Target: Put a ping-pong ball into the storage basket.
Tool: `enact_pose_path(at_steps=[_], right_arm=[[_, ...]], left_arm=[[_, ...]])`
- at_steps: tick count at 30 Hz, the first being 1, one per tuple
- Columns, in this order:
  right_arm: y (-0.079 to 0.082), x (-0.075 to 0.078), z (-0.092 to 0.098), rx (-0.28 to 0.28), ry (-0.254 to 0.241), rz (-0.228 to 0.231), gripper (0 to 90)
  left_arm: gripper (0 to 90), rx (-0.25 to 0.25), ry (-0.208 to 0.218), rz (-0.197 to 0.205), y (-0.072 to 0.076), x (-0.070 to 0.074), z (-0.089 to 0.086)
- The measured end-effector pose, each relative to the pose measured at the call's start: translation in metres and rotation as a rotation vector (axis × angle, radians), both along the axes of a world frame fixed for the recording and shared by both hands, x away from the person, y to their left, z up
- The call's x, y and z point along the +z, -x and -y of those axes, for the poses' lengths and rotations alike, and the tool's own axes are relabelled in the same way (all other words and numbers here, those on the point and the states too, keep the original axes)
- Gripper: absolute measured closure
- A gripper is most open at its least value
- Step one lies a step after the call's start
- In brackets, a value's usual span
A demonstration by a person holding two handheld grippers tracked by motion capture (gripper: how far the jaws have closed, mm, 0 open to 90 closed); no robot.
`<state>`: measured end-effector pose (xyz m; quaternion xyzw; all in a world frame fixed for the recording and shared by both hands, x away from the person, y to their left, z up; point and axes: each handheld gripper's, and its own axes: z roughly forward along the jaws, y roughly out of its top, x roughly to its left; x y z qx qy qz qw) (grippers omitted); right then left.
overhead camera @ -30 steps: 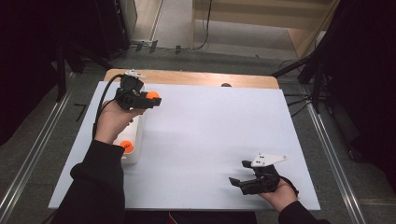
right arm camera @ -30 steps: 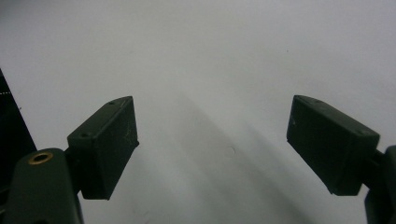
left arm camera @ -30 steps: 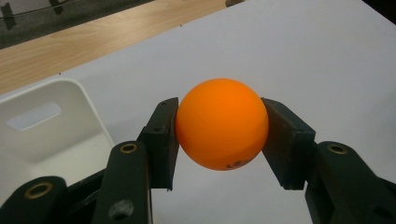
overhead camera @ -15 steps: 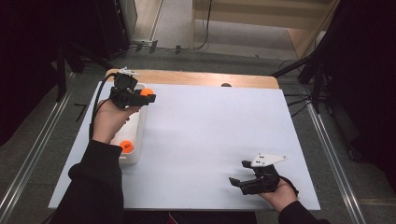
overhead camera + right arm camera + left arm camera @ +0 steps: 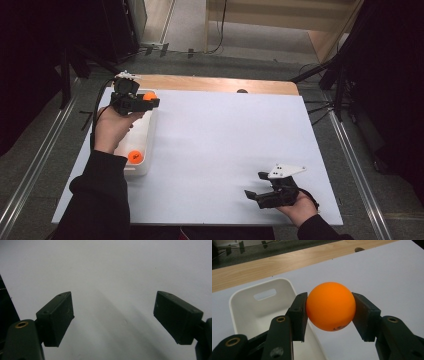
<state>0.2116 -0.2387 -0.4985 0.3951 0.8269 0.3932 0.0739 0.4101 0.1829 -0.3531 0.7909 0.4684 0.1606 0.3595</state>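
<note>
High view: an orange ball (image 5: 149, 96) is held by the left gripper (image 5: 150, 101) above the far end of a white bin (image 5: 142, 167); a second orange ball (image 5: 133, 156) is seen lying inside. Left gripper view: the ball (image 5: 330, 306) is clamped between both pads over the bin's rim (image 5: 239, 293). Right gripper view: the right gripper (image 5: 113, 317) is held with jaws wide apart over the white tabletop (image 5: 112, 270).

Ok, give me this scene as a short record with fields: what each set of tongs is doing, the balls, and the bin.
left tongs: shut on an orange ball, held above the white bin's far end
right tongs: open, nothing between them, over bare white tabletop
white bin: at the table's left edge
second orange ball: lying in the bin's near end
</note>
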Motion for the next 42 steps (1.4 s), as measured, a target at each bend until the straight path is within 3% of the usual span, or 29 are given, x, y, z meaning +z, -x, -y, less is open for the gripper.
enact_pose_path(at_steps=[16, 24, 29, 36, 42], right_arm=[[-0.006, 0.0, -0.003, 0.017, 0.003, 0.004, 15.0], [-0.006, 0.001, -0.004, 0.021, 0.003, 0.0, 15.0], [-0.006, 0.0, -0.004, 0.021, 0.012, 0.001, 15.0], [-0.005, 0.0, -0.004, 0.016, 0.007, -0.002, 15.0], [-0.003, 0.0, -0.002, 0.011, 0.003, -0.004, 15.0]], left_arm=[[50.5, 0.066, 0.004, 0.0, 0.001, -0.003, -0.017], [50.4, 0.109, 0.004, 0.051, -0.003, -0.005, -0.023], [50.4, 0.128, 0.009, 0.049, -0.008, -0.01, -0.023], [50.2, 0.16, 0.007, 0.08, -0.012, -0.015, -0.022], [50.4, 0.164, 0.011, 0.072, -0.017, -0.02, -0.02]])
